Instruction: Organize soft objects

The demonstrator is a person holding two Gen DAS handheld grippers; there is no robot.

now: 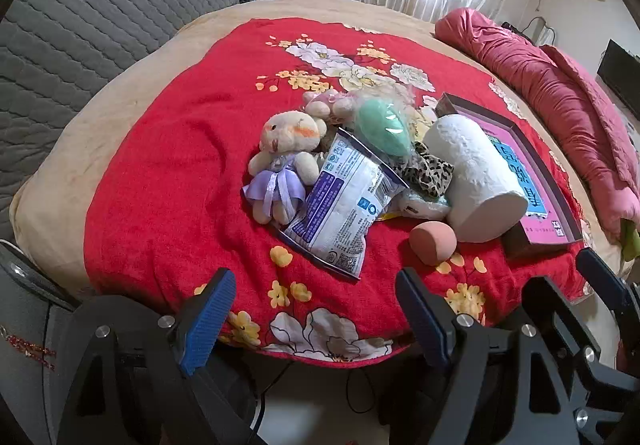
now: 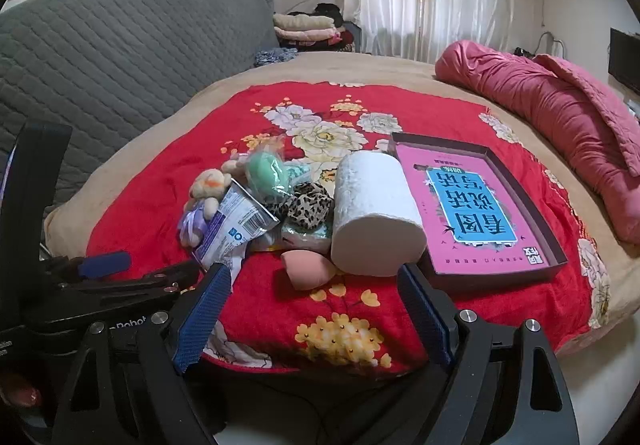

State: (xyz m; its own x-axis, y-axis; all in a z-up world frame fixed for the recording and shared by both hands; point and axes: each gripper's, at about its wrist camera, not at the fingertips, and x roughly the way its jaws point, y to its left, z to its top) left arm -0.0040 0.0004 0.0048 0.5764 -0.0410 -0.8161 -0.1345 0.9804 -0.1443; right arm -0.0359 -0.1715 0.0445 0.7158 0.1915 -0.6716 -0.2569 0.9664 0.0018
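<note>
Left wrist view puts your left gripper point(image 1: 316, 317) at the near edge of the bed, fingers point(image 1: 210, 319) spread wide with nothing between them. Your right gripper point(image 2: 316, 319) hangs the same way, fingers point(image 2: 202, 319) wide apart and empty. On the red floral blanket point(image 1: 160, 181) the soft things sit in one heap: a plush bear in a purple dress point(image 1: 282, 165), leaning against a white-and-blue packet point(image 1: 344, 205); a green sponge in clear wrap point(image 1: 384, 127); a leopard-print scrunchie point(image 1: 430, 171); and a white paper roll point(image 1: 476, 181) lying on its side. A pink makeup sponge point(image 1: 433, 243) lies just beside the roll. A shallow box with a pink book point(image 2: 476, 205) sits right of the roll.
</note>
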